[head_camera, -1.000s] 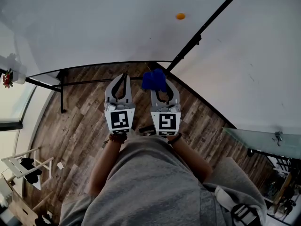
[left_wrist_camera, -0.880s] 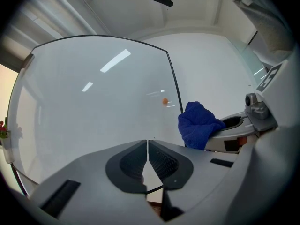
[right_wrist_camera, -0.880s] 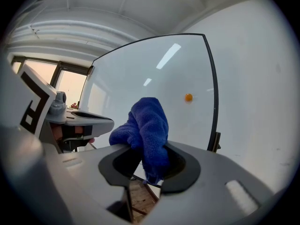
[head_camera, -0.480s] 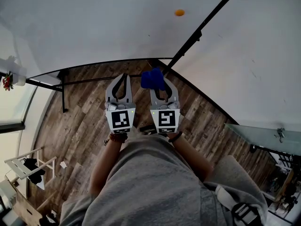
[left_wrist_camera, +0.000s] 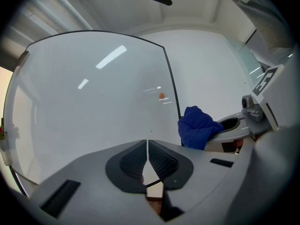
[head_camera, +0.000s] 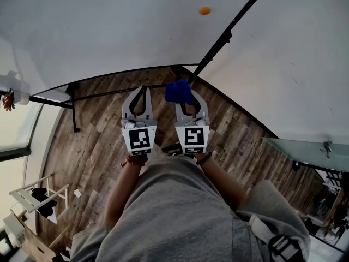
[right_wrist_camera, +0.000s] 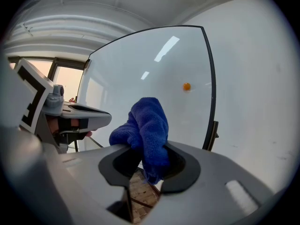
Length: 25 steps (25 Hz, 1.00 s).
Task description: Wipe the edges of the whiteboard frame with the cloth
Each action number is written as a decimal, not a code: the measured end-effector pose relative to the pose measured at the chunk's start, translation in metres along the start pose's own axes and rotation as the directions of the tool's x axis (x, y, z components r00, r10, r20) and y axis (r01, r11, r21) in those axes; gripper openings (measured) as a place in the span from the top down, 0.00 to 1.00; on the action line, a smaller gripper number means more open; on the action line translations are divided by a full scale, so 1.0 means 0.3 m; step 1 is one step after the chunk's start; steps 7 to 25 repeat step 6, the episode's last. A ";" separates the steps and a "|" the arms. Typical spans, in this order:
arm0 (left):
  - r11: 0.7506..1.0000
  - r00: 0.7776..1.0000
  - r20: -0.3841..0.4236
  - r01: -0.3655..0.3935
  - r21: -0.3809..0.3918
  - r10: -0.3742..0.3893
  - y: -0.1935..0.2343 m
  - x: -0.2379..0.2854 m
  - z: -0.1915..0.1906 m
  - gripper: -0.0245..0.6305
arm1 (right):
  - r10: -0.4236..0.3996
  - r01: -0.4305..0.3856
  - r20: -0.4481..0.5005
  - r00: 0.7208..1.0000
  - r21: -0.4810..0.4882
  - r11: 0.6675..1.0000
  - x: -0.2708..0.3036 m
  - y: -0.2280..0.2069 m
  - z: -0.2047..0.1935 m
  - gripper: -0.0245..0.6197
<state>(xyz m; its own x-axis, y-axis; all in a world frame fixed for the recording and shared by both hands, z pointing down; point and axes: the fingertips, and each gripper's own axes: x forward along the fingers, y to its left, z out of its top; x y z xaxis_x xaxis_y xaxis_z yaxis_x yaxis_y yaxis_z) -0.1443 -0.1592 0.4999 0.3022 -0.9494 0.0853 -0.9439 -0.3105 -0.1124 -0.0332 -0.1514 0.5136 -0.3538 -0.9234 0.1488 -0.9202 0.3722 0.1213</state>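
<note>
A large whiteboard [head_camera: 109, 31] with a thin black frame [head_camera: 232, 31] stands in front of me. My right gripper [head_camera: 185, 94] is shut on a bunched blue cloth [head_camera: 178, 91], held near the board's lower right corner. In the right gripper view the blue cloth [right_wrist_camera: 146, 125] sticks up from between the jaws, with the frame's right edge [right_wrist_camera: 212, 93] beyond. My left gripper [head_camera: 140, 95] hangs beside it, shut with nothing in it. In the left gripper view its pads [left_wrist_camera: 161, 161] meet, and the cloth [left_wrist_camera: 197, 127] shows at the right by the frame edge [left_wrist_camera: 173, 95].
An orange dot [head_camera: 204, 10] sits on the board. A white wall [head_camera: 294, 64] lies right of the frame. Below are the wood floor [head_camera: 92, 146], the board's black stand legs [head_camera: 72, 105], a glass shelf [head_camera: 305, 154] at the right and a white rack [head_camera: 32, 192] at the lower left.
Both grippers and the cloth have stayed close to the board's lower corner; the view has shifted slightly, with the orange dot higher in the frame.
</note>
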 end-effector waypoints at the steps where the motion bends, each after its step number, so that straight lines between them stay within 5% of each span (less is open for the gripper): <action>1: 1.000 1.000 0.000 0.003 0.000 -0.003 0.002 -0.003 -0.001 0.93 | -0.002 0.002 -0.001 1.000 0.000 1.000 -0.002 0.003 -0.001 0.77; 25: 1.000 1.000 0.004 0.011 -0.003 -0.011 0.031 -0.024 -0.008 0.93 | -0.011 0.011 -0.008 1.000 -0.005 1.000 -0.006 0.036 -0.006 0.77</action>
